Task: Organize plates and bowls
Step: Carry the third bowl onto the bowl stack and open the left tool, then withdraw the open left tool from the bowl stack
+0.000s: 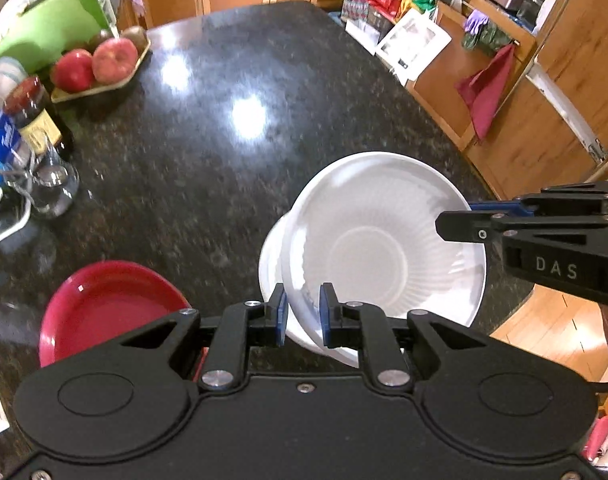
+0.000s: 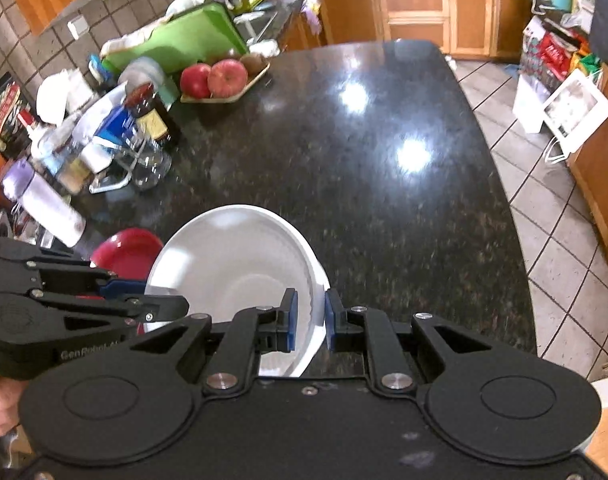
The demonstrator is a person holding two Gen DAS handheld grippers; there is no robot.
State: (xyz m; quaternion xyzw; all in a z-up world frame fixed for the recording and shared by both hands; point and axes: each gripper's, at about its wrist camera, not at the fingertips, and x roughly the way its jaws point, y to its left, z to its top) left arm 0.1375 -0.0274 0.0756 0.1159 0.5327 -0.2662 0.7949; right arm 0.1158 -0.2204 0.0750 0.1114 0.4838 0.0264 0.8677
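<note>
Left wrist view: left gripper point(image 1: 303, 312) clamped on the near rim of a white bowl point(image 1: 384, 240), blue pads either side of the wall; bowl tilted, lifted off the dark granite counter point(image 1: 224, 160), a second white rim point(image 1: 270, 256) showing just behind its left edge, whether a nested bowl or a plate cannot be told; right gripper point(image 1: 456, 222) reaching in from the right, fingers pinched on the bowl's right rim; red plate point(image 1: 104, 312) flat on the counter at near left, just beside the bowl; tray of apples point(image 1: 100, 68) at far left, dark sauce bottle point(image 1: 36, 116) and a clear glass point(image 1: 52, 184) along the left edge.

Right wrist view: right gripper point(image 2: 310, 318) closed on the bowl's point(image 2: 232, 264) near right rim, ribbed white wall held between the blue pads; left gripper point(image 2: 168, 306) entering from the left, closed on the bowl's left rim; red plate point(image 2: 124, 252) partly hidden behind it, left of the bowl; counter point(image 2: 364, 200) stretching far ahead with bright light reflections; apples point(image 2: 216, 76) and a green cutting board point(image 2: 180, 40) at far left; tiled floor point(image 2: 544, 220) to the right.
</note>
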